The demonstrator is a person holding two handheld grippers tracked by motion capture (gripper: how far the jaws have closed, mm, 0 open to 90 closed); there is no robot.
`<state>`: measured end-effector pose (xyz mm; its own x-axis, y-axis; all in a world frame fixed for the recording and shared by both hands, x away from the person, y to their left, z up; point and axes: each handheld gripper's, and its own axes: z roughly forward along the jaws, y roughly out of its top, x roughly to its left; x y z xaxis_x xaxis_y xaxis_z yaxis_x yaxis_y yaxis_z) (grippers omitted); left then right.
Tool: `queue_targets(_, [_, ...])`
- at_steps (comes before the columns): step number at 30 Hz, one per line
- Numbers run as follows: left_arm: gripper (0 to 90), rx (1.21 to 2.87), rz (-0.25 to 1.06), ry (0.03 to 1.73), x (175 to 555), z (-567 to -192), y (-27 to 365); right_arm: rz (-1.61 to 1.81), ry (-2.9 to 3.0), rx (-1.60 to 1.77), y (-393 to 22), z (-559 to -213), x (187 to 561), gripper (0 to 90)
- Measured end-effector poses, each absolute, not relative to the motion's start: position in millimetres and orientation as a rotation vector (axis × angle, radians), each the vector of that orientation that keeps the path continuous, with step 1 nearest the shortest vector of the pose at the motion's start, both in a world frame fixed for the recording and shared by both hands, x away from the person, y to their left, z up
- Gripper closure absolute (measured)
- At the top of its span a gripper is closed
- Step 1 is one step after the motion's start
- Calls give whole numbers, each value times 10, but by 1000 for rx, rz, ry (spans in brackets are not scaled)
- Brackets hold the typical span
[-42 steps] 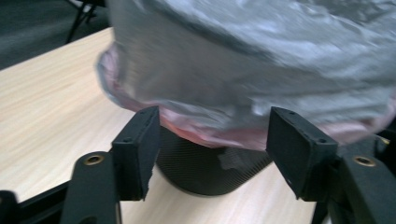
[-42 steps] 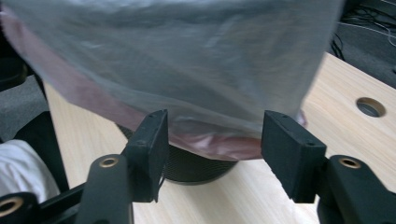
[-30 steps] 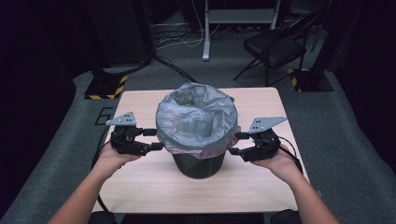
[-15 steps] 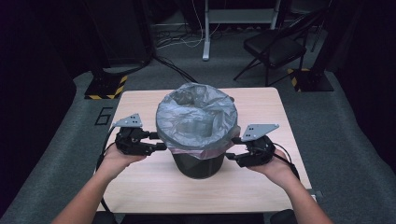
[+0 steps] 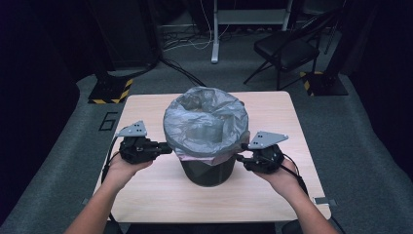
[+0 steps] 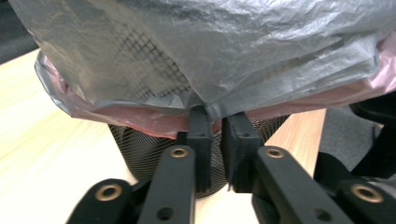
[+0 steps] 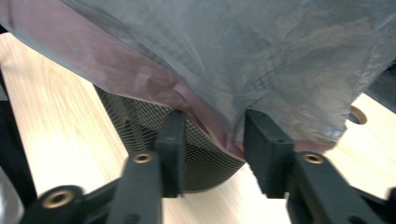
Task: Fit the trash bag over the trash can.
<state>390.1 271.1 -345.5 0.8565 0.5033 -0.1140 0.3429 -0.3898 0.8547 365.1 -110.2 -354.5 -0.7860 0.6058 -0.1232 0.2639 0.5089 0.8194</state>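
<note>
A: From the high view, how do the hands sit?

B: Both forearms come in from the bottom edge, one to each side of the black mesh wastebasket point(image 5: 208, 168) in the middle of the wooden table point(image 5: 272, 195). The left gripper point(image 5: 166, 147) and right gripper point(image 5: 240, 157) point inward, level, at the hem of the grey bin liner point(image 5: 204, 122) folded over the rim.

A: Room around it?

B: Bare tabletop in front of and behind the basket; the hands stay inside the table's side edges.

A: The left gripper view?

B: Its jaws have just been closing and now stand narrow, pinching the liner's lower edge point(image 6: 212, 109) where a pink band shows, with mesh point(image 6: 140, 149) right behind.

A: And the right gripper view?

B: Its jaws have also been closing but remain apart. The liner's hem point(image 7: 219, 135) hangs between them; I cannot tell whether the pads press it.
</note>
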Motion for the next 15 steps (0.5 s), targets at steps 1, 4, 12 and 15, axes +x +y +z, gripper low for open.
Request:
queue_targets(1, [842,2015,204,613,3897,-3460,2710,1188,2354,719,-1115,-3547,3652,652])
queue_targets(4, [875,1993,198,603,3886,-3476,2733,1218,2378,711,-1142,-3564,3669,754])
queue_targets(12, [898,1970,185,603,3889,-3535,2828,1336,2466,676,-1202,-3556,3677,871])
queue_targets(15, [899,2010,197,623,3913,-3602,2852,1330,2490,677,-1196,-3612,3676,879])
